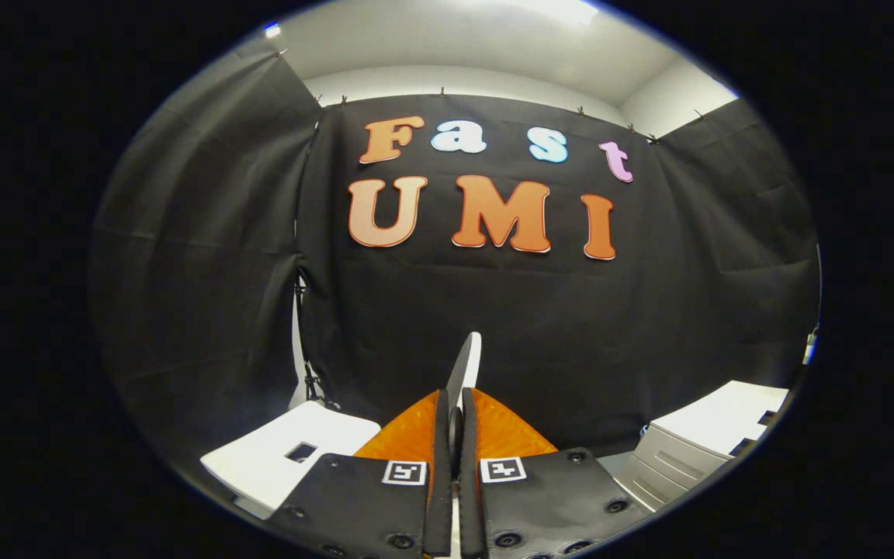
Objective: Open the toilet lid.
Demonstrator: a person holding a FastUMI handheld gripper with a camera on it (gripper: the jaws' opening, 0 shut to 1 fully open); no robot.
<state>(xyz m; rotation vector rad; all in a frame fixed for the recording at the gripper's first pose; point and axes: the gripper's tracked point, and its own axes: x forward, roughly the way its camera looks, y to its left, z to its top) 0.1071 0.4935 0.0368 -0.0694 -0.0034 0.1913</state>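
Nearest the camera, the gripper (455, 435) shows two flat black plates studded with round screws, each carrying a small square black-and-white marker near its inner corner. From the plates rise two orange, wedge-shaped fingers (408, 435) with a faintly ribbed surface, lined along their inner faces with thin black pads. The fingers are drawn close together and clamp a thin panel between them: the toilet lid (469, 361), seen edge-on. Its edge is smooth, glossy white plastic, with a grey shaded face turned toward the left finger, and it stands nearly upright, leaning slightly to the right as it rises past the fingertips. The gripper points forward and level, its fingers side by side.

Just beyond the left plate lies a flat white slab (284, 454) with rounded corners and a small rectangular cutout in its top. Off to the right, farther away, sits a white cabinet (695, 446) with grooved drawer fronts and dark handles. Behind everything hangs the matte black cloth wall (206, 256), lightly creased, pinned along its top beneath a pale ceiling (455, 39).
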